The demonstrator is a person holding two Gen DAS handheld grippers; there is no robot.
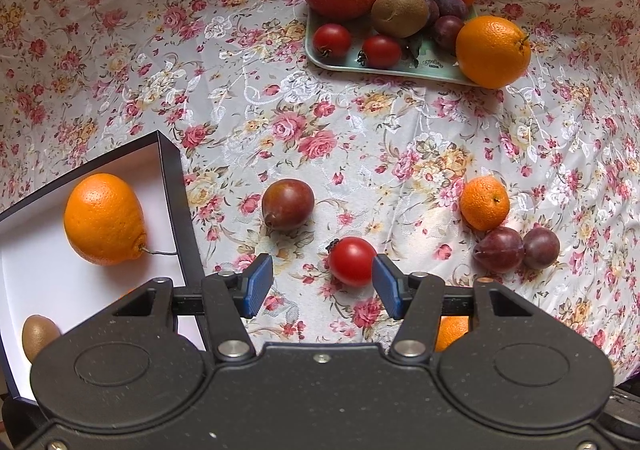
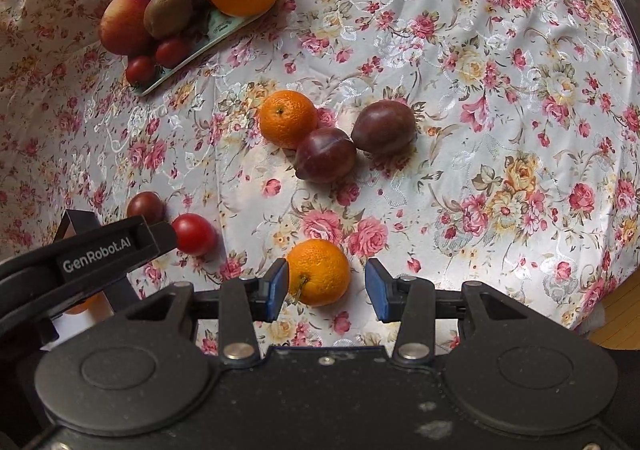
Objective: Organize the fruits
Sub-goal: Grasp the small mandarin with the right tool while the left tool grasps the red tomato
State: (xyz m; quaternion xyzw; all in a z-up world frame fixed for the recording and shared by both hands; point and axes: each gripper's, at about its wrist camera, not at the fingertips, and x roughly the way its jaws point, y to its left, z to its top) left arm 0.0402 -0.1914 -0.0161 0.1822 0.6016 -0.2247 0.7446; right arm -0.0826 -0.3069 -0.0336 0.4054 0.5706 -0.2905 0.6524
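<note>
Small red round tomato loose on the floral tablecloth, lying between the parted blue pads of the left gripper; small orange mandarin between the right gripper's spread fingers (touching the left pad); dark-rimmed white box alongside.

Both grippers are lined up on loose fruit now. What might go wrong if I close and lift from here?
1. The red tomato sits hard against the right pad of the open left gripper, off-centre, so closing may push it away.
2. The small mandarin touches one pad of the open right gripper and could roll out.
3. The large orange overhangs the crowded tray edge; a tug on the cloth might tip it off.
</note>
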